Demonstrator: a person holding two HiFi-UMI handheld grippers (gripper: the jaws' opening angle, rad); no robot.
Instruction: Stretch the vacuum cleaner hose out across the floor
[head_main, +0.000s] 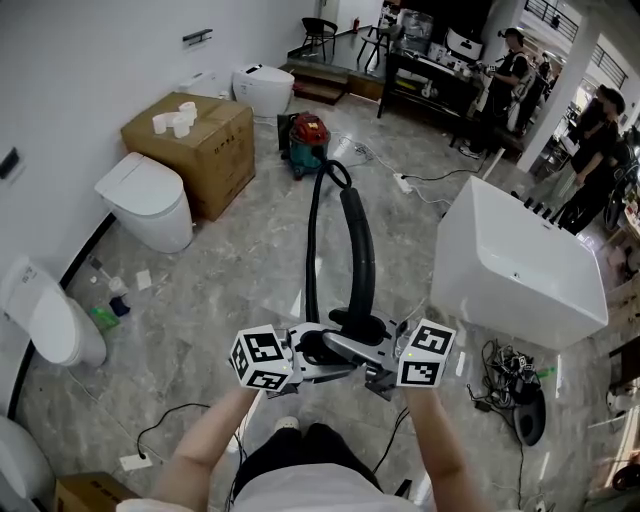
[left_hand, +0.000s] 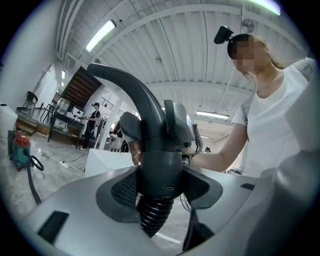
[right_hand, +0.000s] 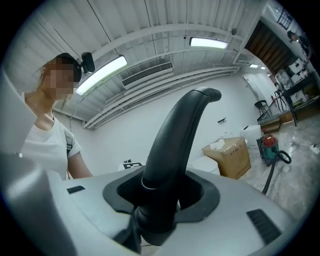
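Observation:
The black vacuum hose (head_main: 361, 250) runs in a loop from the red vacuum cleaner (head_main: 307, 138) across the floor and up to my hands. Its curved rigid handle end (right_hand: 175, 140) is raised in front of me. My left gripper (head_main: 318, 350) is shut on the ribbed cuff (left_hand: 156, 210) just below the handle body. My right gripper (head_main: 368, 358) faces it from the other side, its pads against the curved handle tube. Both grippers point level, toward each other. The vacuum cleaner (left_hand: 20, 147) also shows far off in the left gripper view.
A white bathtub (head_main: 520, 260) stands to the right, a toilet (head_main: 150, 200) and a cardboard box (head_main: 195, 140) to the left along the wall. Cables and a black device (head_main: 510, 390) lie at the lower right. People (head_main: 510, 70) stand by a table at the back.

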